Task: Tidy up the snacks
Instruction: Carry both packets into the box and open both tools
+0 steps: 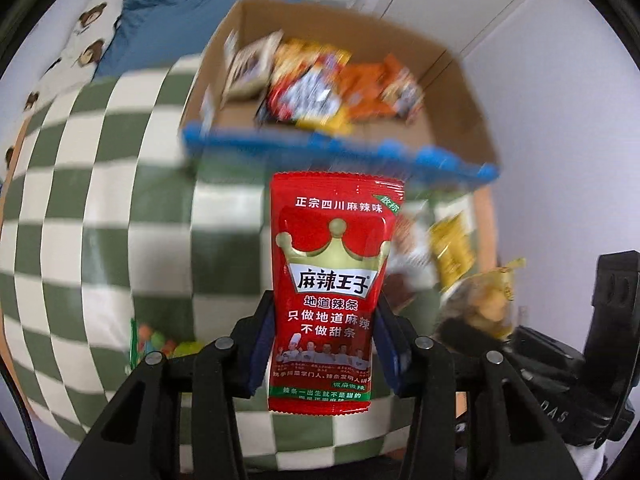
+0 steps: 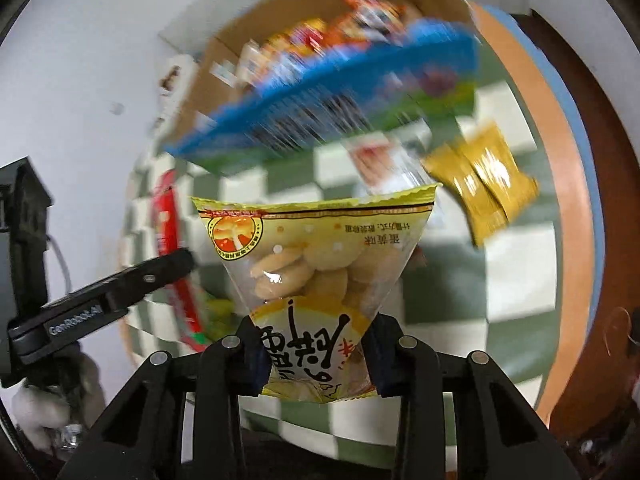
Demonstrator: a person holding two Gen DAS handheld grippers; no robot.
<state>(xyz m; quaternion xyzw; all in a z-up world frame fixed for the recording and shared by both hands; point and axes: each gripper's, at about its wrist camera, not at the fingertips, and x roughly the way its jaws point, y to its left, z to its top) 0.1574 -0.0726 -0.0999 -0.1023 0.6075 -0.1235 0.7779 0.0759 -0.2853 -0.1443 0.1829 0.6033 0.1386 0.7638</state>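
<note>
My left gripper (image 1: 322,344) is shut on a red spicy-strip packet (image 1: 330,280), held upright above the green-and-white checkered cloth (image 1: 100,200). My right gripper (image 2: 316,354) is shut on a yellow packet of round biscuits (image 2: 316,252), lifted off the table. Beyond both stands a cardboard box (image 1: 452,92) with a blue front edge (image 1: 340,148), holding several bright snack packets (image 1: 320,88). The same box (image 2: 192,92) shows in the right wrist view. Two gold sachets (image 2: 486,180) lie on the cloth to the right. The red packet (image 2: 168,216) and the left gripper's finger (image 2: 120,280) appear at the left of the right wrist view.
More loose snacks lie on the cloth: a gold sachet (image 1: 454,248) and a green-edged packet (image 1: 156,340). The table has an orange rim (image 2: 560,160). A white wall (image 1: 560,140) rises behind the box. Blue bedding and a bear-print cloth (image 1: 92,28) lie at the far left.
</note>
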